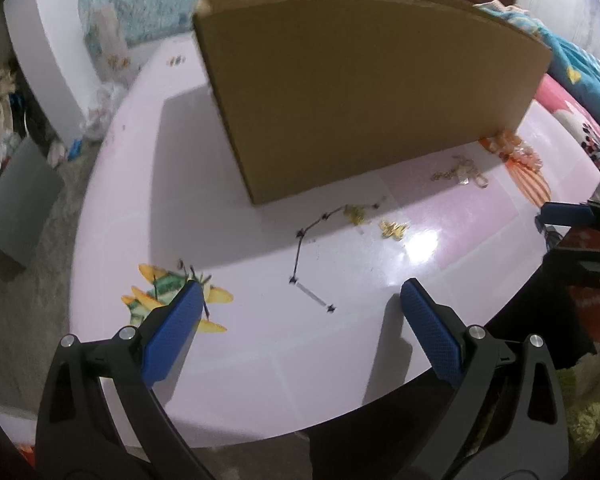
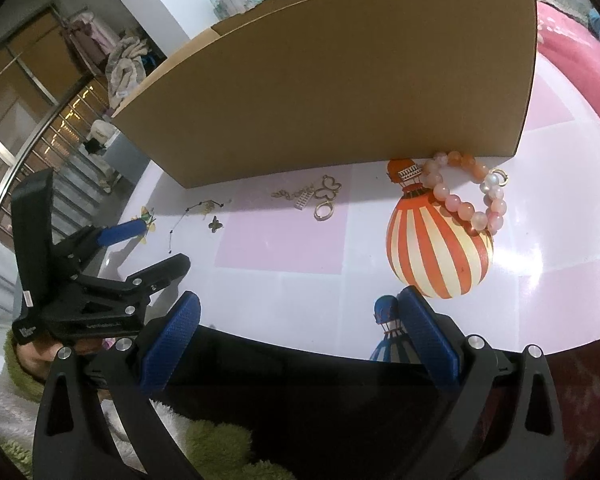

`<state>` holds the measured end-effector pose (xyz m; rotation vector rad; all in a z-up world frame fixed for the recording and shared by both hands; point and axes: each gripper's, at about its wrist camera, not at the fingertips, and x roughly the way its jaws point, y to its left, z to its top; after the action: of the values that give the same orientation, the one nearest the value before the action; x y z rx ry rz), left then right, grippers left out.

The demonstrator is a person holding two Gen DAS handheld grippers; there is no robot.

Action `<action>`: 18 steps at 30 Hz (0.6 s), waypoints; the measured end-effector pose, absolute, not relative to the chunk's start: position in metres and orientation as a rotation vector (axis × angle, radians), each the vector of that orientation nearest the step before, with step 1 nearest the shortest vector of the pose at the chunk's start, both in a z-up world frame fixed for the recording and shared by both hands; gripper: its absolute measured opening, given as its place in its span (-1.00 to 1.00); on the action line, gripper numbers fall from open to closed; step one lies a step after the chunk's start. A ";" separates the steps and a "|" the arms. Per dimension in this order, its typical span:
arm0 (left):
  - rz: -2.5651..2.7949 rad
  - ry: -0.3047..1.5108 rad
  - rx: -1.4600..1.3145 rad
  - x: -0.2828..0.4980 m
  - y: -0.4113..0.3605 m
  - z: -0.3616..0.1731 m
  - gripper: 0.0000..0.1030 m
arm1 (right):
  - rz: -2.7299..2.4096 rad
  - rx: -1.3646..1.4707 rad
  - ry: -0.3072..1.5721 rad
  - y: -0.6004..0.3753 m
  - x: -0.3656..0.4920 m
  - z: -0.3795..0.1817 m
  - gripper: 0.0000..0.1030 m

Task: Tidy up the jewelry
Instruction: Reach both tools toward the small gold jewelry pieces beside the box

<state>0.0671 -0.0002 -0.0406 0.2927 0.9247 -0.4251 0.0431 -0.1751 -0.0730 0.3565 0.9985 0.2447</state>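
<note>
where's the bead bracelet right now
In the right wrist view the bead bracelet lies on the table at the right, against the foot of the cardboard box, partly over the printed orange striped balloon.

Both cameras look forward and down from the near edge of the bench, close above it. The left view faces its left half, the right view its right; both share the cardboard box and dark chain.
</note>
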 end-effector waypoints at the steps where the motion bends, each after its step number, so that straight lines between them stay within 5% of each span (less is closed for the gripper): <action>1: -0.443 0.894 0.294 0.064 -0.002 -0.037 0.86 | 0.246 0.357 1.001 -0.175 0.043 -0.073 0.88; 8: -0.570 0.773 0.284 0.048 -0.015 -0.020 0.80 | 0.254 0.363 1.017 -0.178 0.046 -0.069 0.87; 11: -0.600 0.777 0.294 0.049 -0.024 -0.022 0.40 | 0.267 0.386 1.011 -0.180 0.046 -0.068 0.73; 18: -0.666 0.818 0.301 0.054 -0.035 -0.029 -0.15 | 0.282 0.380 0.974 -0.182 0.049 -0.062 0.47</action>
<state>0.0540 -0.0350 -0.0286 0.3009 0.8183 -0.6662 0.0489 -0.1815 -0.0625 0.3804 0.9739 0.2824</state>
